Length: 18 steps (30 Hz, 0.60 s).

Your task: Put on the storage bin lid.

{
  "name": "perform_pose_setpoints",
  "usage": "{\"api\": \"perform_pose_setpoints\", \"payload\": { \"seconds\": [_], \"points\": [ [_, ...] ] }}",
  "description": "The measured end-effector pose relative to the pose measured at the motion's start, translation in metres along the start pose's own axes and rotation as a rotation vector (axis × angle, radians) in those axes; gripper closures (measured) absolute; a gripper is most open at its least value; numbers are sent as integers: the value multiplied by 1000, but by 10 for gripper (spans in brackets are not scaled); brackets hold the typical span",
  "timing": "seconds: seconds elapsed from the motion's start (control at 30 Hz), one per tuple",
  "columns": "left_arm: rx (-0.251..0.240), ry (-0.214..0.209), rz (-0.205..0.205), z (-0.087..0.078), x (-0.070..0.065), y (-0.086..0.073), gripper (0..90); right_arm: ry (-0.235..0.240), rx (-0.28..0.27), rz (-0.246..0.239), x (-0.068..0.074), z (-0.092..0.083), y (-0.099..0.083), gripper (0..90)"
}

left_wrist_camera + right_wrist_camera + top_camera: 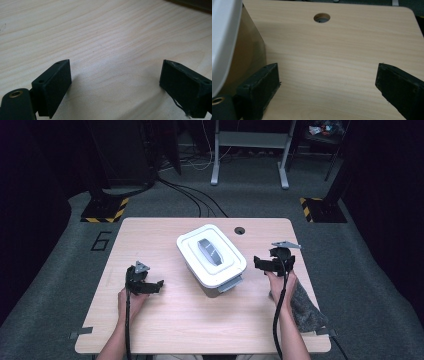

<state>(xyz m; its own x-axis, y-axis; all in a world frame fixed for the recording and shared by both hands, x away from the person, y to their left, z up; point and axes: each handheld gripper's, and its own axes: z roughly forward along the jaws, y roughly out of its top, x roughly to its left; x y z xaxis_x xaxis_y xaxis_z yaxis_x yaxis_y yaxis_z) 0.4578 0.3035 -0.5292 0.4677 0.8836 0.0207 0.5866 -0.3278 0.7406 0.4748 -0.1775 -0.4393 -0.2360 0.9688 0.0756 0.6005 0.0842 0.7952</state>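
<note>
A white lidded box (227,268) with a grey handle (210,251) on its lid stands slightly skewed in the middle of the wooden table (195,320). My left gripper (158,285) rests low over the table to the box's left, open, with bare wood between its jaws (115,82). My right gripper (260,263) hovers just right of the box, open and empty, jaws pointing toward it. In the right gripper view (327,85) the box's white lid and tan side (242,52) rise close by the left jaw.
A round cable hole (239,230) (322,17) sits near the table's far edge. A grey cloth (306,311) lies at the table's right front corner beside my right forearm. Beyond the table, cables and stand bases cover the floor.
</note>
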Motion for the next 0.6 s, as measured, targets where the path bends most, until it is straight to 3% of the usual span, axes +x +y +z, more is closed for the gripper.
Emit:
{"api": "perform_pose_setpoints", "payload": {
  "seconds": [0.13, 0.37, 0.6],
  "points": [
    [0, 0, 0, 0, 0, 0, 101, 2, 31, 18, -1, 10, -15, 44],
    [0, 0, 0, 0, 0, 0, 101, 10, 84, 7, 6, 27, -37, 44],
    [-1, -1, -2, 0, 0, 0, 101, 13, 142, -14, 25, 42, -64, 43]
  ]
}}
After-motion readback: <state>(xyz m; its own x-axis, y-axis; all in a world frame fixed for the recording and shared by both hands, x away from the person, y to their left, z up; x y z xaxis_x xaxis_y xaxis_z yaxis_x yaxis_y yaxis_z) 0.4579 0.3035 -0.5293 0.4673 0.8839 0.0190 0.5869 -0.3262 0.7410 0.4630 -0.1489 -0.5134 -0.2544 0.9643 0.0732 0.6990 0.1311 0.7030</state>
